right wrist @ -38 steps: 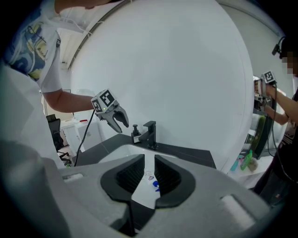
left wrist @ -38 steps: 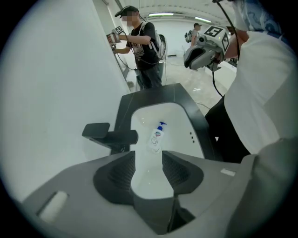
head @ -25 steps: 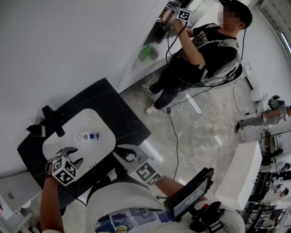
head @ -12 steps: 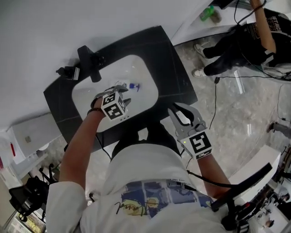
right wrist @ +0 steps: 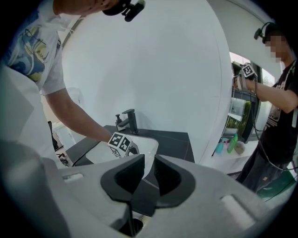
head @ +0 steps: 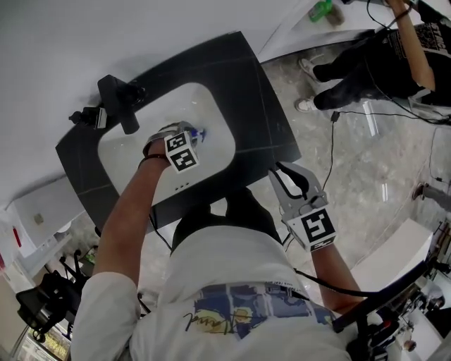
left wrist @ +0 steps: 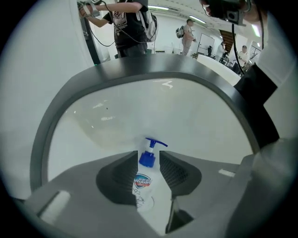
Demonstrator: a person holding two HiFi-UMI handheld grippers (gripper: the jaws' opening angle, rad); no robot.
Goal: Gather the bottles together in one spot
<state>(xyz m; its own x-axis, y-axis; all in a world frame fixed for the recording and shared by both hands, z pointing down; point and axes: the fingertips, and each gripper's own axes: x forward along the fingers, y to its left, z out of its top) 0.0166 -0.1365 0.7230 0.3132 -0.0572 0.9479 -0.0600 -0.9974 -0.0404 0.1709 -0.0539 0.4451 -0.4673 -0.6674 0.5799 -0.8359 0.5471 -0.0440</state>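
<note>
A small clear bottle (left wrist: 145, 179) with a blue pump top (head: 201, 131) lies in the white sink basin (head: 211, 106). My left gripper (head: 194, 135) reaches down into the basin. In the left gripper view the bottle lies lengthwise between the two dark pads (left wrist: 122, 174) of my left gripper (left wrist: 149, 157). Its jaws are closing, and a thin gap still shows at each side of the blue cap. My right gripper (head: 285, 173) hovers off the counter's front right corner, open and empty; in its own view the right gripper (right wrist: 149, 162) points towards the sink.
A black faucet (head: 120, 106) stands at the sink's back left on the dark counter (head: 261, 92). A green bottle (head: 320, 10) sits on a white ledge to the far right, beside a person (head: 380, 49) who holds another gripper. More coloured bottles (right wrist: 230, 144) stand there.
My left gripper has gone from the sink's front edge down into the basin and now straddles the pump bottle. The head camera has swung over the sink. The right gripper has barely moved.
</note>
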